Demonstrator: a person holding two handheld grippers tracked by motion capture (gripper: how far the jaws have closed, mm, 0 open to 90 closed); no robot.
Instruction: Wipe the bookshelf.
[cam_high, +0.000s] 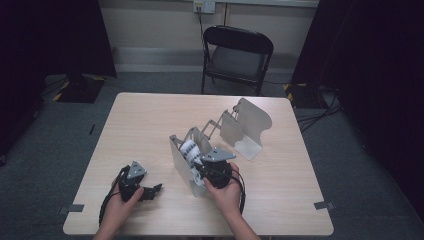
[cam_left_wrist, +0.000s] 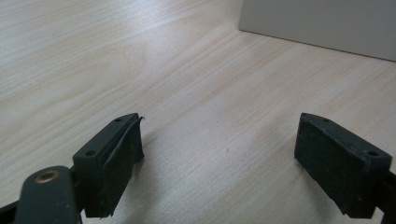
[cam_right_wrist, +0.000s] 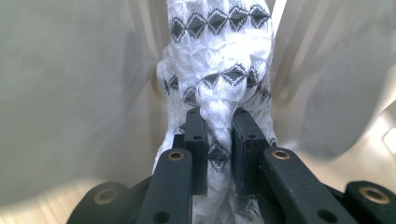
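A white knitted cloth with black diamond patterns (cam_right_wrist: 219, 60) stands bunched between the grey metal plates of a rack (cam_high: 181, 160). My right gripper (cam_right_wrist: 217, 116) is shut on the cloth's lower part, its jaws pinching the fabric close together. From above, the cloth (cam_high: 190, 152) sits in the rack's nearest slot with the right gripper (cam_high: 202, 172) right against it. My left gripper (cam_high: 155, 189) rests near the table's front left, open, with bare wood between its fingers (cam_left_wrist: 116, 158). In the left gripper view a grey plate edge (cam_left_wrist: 322, 23) stands ahead.
The metal rack stretches toward the back right with more upright plates (cam_high: 247, 125) joined by a scissor linkage. The light wooden table (cam_high: 140, 125) stands on a grey carpet. A black folding chair (cam_high: 235, 55) is behind the table's far edge.
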